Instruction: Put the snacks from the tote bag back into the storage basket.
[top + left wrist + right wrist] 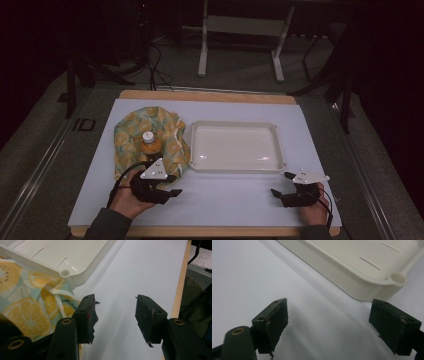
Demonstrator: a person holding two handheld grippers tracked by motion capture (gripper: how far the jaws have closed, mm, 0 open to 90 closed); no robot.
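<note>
Near the lemon-print cloth point(131, 137), released left gripper point(170, 189) fingers risk toppling the orange bottle point(150, 144); right gripper point(281, 186) released too.

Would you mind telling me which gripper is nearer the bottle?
Left. The left gripper sits just below the bottle; the right gripper lies across beyond the tray.

1. Lemon-print cloth point(131, 137): pale green fabric with yellow and orange citrus slices, lying crumpled and bunched on the white table cover, left of centre. Its right edge lies against the left wall of the white tray point(235, 166); in the left gripper view a fold point(27, 312) runs under the tray's corner.
2. Small bottle point(150, 143): orange body, white cap, standing upright in the middle of the cloth, fabric gathered round its base.
</note>
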